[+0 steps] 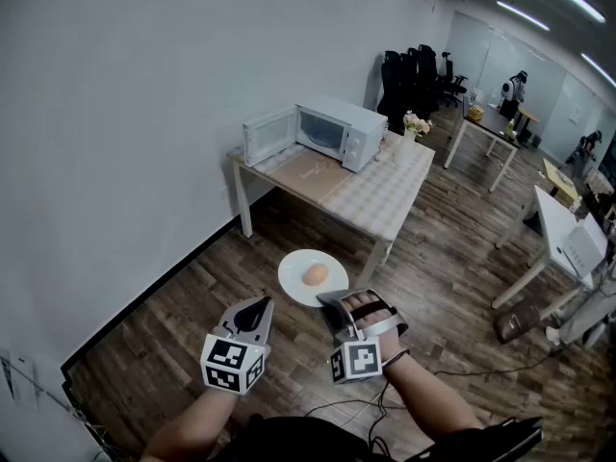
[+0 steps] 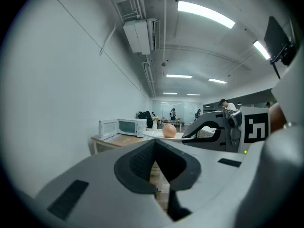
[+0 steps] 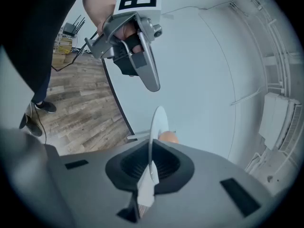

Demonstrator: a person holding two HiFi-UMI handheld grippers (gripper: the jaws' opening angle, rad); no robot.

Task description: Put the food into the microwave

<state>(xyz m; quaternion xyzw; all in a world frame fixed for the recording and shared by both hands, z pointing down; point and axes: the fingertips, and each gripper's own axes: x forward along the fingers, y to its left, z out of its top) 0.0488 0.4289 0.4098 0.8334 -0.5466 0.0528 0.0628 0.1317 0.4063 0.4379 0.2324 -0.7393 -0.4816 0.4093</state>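
Wood-plank floor (image 1: pixel 173 306) runs to a cloth-covered table (image 1: pixel 385 200) against the white wall (image 1: pixel 115 114), where a white microwave (image 1: pixel 337 133) stands with its door (image 1: pixel 268 135) swung open. Well short of it, the right gripper (image 1: pixel 334 306) pinches the near rim of a white plate (image 1: pixel 296 282) carrying 1 tan, egg-shaped piece of food (image 1: pixel 315 274). The left gripper (image 1: pixel 256 308), just beside the plate, has its 2 jaws pressed together on nothing.
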